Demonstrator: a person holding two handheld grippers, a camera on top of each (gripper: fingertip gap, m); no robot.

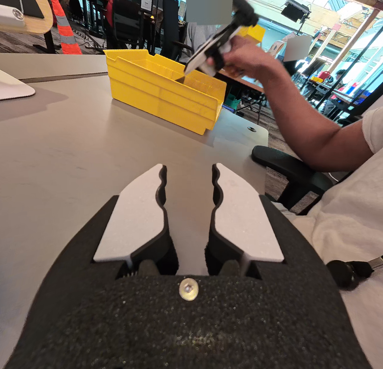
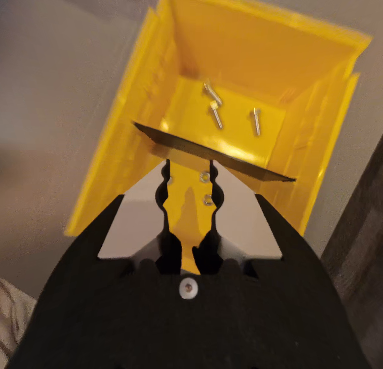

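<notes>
My left gripper (image 1: 188, 166) hangs open and empty over the bare grey table (image 1: 83, 151), short of a yellow bin (image 1: 161, 98). My right gripper (image 2: 189, 162) points down into that bin (image 2: 124, 151), jaws apart with nothing between the pads. Its fingertips (image 2: 211, 162) are close to the edge of a black divider (image 2: 207, 147) that crosses the bin. Three silver bolts (image 2: 216, 118) lie beyond the divider. Small nuts (image 2: 204, 176) lie on the bin floor on the near side, seen between the fingers. The left wrist view shows the right gripper (image 1: 199, 58) in a hand above the bin.
The person's arm (image 1: 290, 110) reaches over the table's right corner. A black chair armrest (image 1: 279, 160) sits beside that corner. A white flat base (image 1: 12, 87) lies at the table's left. An orange cone (image 1: 65, 29) stands on the floor behind. There is about 40 centimeters between the tips of the two grippers.
</notes>
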